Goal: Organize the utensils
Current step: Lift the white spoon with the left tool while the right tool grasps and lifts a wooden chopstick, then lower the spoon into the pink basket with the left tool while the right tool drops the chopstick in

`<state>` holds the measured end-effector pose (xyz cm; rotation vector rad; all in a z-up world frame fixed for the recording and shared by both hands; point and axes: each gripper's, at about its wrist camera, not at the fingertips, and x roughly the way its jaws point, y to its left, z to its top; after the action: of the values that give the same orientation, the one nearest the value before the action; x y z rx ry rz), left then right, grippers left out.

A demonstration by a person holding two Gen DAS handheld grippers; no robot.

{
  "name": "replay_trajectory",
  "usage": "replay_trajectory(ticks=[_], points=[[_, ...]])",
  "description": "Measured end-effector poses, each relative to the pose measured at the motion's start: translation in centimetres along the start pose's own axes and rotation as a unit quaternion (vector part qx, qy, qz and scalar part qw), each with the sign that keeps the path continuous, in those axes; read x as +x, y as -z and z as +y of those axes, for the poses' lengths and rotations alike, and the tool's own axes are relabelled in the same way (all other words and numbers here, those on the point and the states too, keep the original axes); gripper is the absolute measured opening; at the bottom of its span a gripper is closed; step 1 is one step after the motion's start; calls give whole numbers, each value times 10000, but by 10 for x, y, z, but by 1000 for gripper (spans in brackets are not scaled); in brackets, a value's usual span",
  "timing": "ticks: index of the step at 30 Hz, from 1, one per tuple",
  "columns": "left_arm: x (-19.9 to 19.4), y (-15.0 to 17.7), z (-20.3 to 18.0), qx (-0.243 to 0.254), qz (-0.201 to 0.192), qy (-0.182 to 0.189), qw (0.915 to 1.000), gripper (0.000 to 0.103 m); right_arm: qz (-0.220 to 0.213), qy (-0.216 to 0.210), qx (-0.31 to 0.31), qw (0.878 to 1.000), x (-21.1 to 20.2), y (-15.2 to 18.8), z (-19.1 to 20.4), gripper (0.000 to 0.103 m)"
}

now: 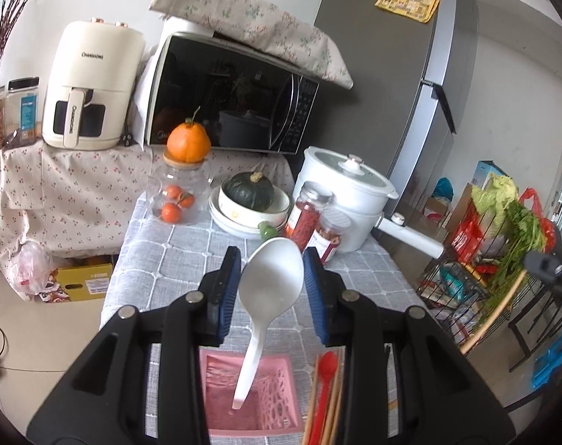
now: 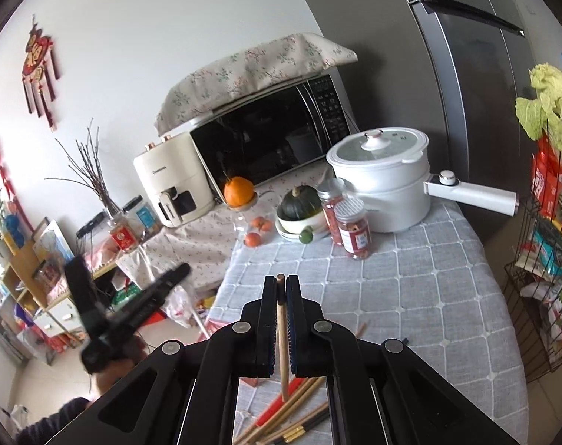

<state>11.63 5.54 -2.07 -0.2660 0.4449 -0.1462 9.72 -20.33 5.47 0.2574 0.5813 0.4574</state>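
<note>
Spoon (image 1: 271,289) between parted left claw (image 1: 272,265) pads

Our left gripper (image 1: 271,282) is matte black plastic, its linkage arms pinned with round silver bolts, its two fingers (image 1: 221,296) lined with ribbed blue pads. Our right gripper (image 2: 281,296) matches: black arms, silver bolts, dark blue-edged pads. At the lower left, a dark sleeve (image 2: 55,421) covers our arm.

The left tongs (image 1: 272,259) stand wide apart, both blue pads (image 1: 231,282) clear of anything. The right tongs (image 2: 281,283) are closed tight, tips pointing far across the bench.
</note>
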Motion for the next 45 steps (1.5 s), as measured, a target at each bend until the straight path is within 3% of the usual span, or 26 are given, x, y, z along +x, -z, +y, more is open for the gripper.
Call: replay_trajectory(ticks=[3,5,14,19,25,37,38,40,41,42,45], points=[[11,5,5,-130,335,-10,9994,39,-102,-93,-21,9999,-3,-3,7,5],[13,5,9,-284,573,30,9979,51,-151,-163,-38,9997,-6,-5,13,5],[-31,-3,15,-209,766,-171,9967,77,-368,-400,-129,9984,-15,-21,46,5],[-51,2,30,-61,1149,-649,9912,83,-480,-484,-245,9974,-6,-35,72,5],[-52,12,49,-204,1624,-769,9835,83,-399,-395,-310,9979,30,-34,93,5],[-51,19,57,-249,1896,-739,9788,83,597,-167,-188,9979,116,-5,86,7],[-51,19,56,-237,1904,-720,9788,83,613,-142,-163,9979,118,-4,84,11],[-51,19,54,-222,1919,-683,9788,83,628,-114,-64,9979,120,-4,77,32],[-51,19,54,-225,1922,-660,9789,83,606,-108,-21,9981,118,-4,75,50],[-51,19,52,-226,1926,-629,9790,83,558,-95,25,9984,115,-5,73,61],[-52,20,45,-216,1953,-542,9790,84,381,-26,76,9992,99,-10,64,71]])
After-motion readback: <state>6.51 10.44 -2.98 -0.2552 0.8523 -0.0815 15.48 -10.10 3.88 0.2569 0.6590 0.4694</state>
